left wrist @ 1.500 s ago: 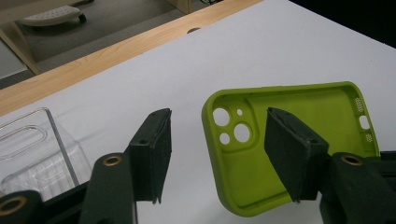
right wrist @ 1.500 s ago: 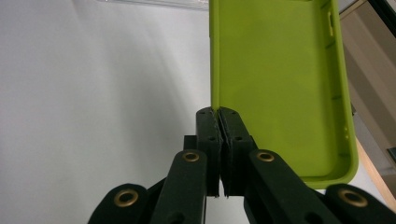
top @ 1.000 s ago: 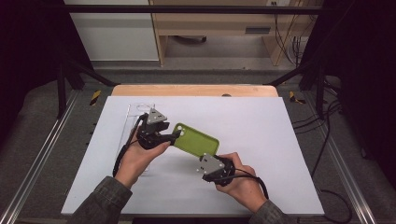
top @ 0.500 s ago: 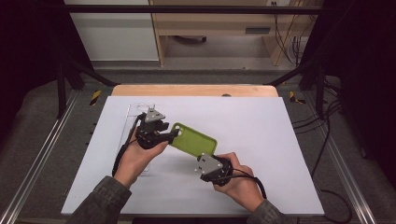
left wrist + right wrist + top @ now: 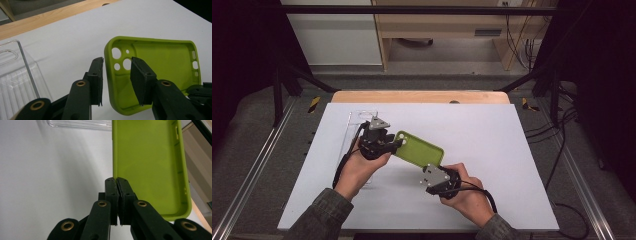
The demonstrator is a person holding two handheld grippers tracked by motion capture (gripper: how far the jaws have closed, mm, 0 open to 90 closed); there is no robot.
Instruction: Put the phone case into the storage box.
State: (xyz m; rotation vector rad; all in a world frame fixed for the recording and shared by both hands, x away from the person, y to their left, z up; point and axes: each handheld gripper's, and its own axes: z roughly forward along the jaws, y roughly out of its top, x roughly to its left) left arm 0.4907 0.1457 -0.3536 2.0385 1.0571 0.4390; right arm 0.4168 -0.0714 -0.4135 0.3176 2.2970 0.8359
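The right gripper [image 5: 117,178] is clamped tight on one rim of a green phone case [image 5: 419,149], holding it above the white table [image 5: 512,150]. The left gripper [image 5: 116,66] has just been closing — its jaws straddle the camera-hole end, not yet pressing. Next, I judge: pinch that wall squarely.

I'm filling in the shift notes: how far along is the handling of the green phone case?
Done: the right gripper is shut on the bottom wall of the green phone case and holds it above the white table. In hand: the left gripper straddles the wall at the camera-hole end; its jaws have just been closing, with a gap left. Left: that second grip. The clear case lies aside.
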